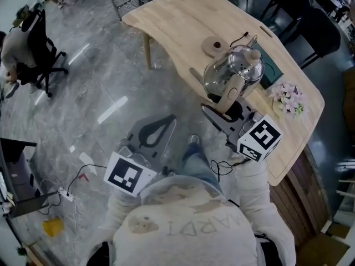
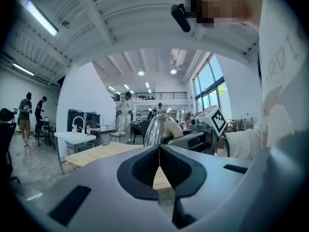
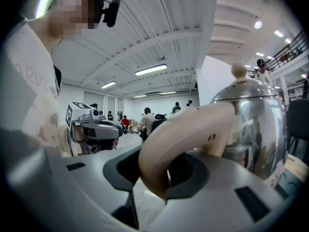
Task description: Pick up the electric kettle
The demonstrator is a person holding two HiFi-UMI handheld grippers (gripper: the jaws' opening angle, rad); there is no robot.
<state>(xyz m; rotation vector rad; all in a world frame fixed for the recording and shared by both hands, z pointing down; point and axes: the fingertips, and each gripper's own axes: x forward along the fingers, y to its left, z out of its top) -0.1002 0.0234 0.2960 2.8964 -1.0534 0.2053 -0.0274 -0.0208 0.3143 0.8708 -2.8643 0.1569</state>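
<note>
A shiny steel electric kettle [image 1: 236,68] with a beige handle [image 1: 232,90] hangs just above the near edge of the light wooden table [image 1: 177,15]. My right gripper [image 1: 227,108] is shut on that handle. In the right gripper view the handle [image 3: 183,139] curves down between the dark pads, with the kettle body [image 3: 256,124] to the right. The kettle's round base [image 1: 213,46] sits on the table behind it. My left gripper [image 1: 158,132] is shut and empty over the floor, left of the kettle. In the left gripper view its pads [image 2: 145,166] meet, with the kettle [image 2: 157,129] ahead.
A pot of pale flowers [image 1: 288,98] and a teal mat [image 1: 273,70] lie on the table right of the kettle. An office chair [image 1: 41,54] stands at the far left. Cables and a yellow object [image 1: 52,226] lie on the floor. Several people stand in the background.
</note>
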